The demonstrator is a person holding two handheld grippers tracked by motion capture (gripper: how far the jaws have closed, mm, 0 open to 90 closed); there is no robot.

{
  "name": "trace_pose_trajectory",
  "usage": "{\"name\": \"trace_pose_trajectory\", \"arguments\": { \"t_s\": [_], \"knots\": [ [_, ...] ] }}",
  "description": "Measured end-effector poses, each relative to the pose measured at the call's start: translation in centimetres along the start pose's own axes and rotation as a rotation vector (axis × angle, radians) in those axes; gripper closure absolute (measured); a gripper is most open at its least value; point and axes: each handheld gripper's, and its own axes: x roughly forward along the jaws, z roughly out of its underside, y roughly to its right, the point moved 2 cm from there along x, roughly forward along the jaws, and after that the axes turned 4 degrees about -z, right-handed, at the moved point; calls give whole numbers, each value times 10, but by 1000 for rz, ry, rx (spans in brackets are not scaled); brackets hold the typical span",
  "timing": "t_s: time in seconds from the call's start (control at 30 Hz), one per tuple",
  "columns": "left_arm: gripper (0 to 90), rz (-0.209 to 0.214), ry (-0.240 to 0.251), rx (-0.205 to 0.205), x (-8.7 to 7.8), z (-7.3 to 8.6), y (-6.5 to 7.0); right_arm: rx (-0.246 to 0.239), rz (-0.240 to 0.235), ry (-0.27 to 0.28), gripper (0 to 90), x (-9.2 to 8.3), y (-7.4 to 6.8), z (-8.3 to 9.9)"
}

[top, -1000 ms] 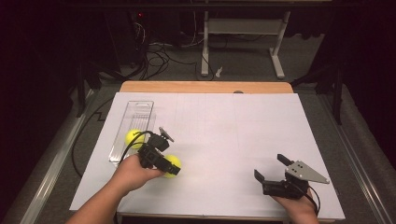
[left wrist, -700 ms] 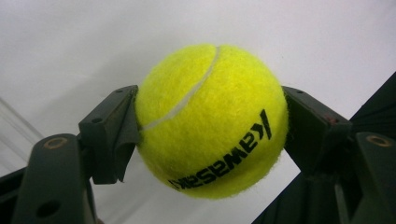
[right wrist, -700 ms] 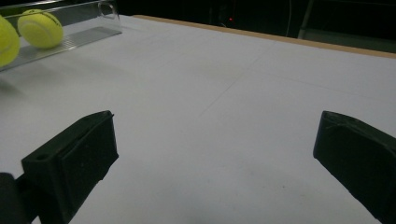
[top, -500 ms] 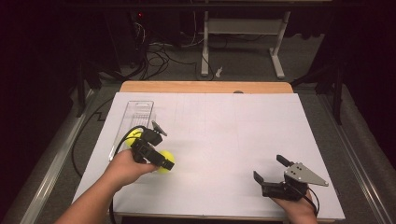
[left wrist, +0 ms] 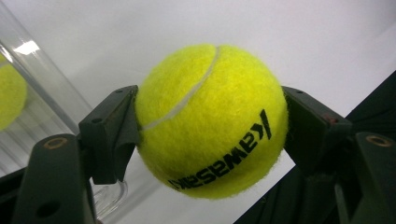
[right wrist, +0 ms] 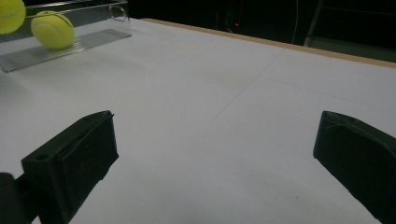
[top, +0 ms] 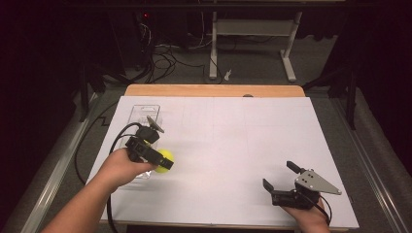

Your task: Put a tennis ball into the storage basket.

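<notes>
Your left gripper (top: 163, 158) is clamped on a yellow tennis ball (left wrist: 210, 121), one black jaw pressed to each side, and holds it just above the white table (top: 233, 145). A clear plastic tube (top: 142, 116) lies flat just beside it, on the far left side, its long axis running away from you. A second ball (right wrist: 52, 30) already sits inside that tube. The tube's open mouth is the end nearest your left hand (top: 119, 167), so the held ball probably goes there. Your right gripper (top: 281, 178) rests well apart at the near right, jaws wide and empty. Nothing stands between ball and tube.
</notes>
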Motion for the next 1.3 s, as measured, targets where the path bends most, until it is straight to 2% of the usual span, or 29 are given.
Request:
{"name": "trace_pose_trajectory", "arguments": {
  "t_s": [0.27, 0.47, 0.87, 1.3],
  "knots": [
    [266, -15, -1, -1, -9, -2, -2, -1, -1, 6, 1, -2, 0, -1],
    [266, -29, 3, -20, -17, 1, -9, 2, -2, 5, 0, -1, 0, -1],
    [266, -50, 16, -72, -33, 10, -30, -5, -3, 2, 0, -1, 0, -1],
    [266, -74, 11, -132, -37, 23, -54, -7, -3, -1, 0, -1, -1, -1]
  ]
}}
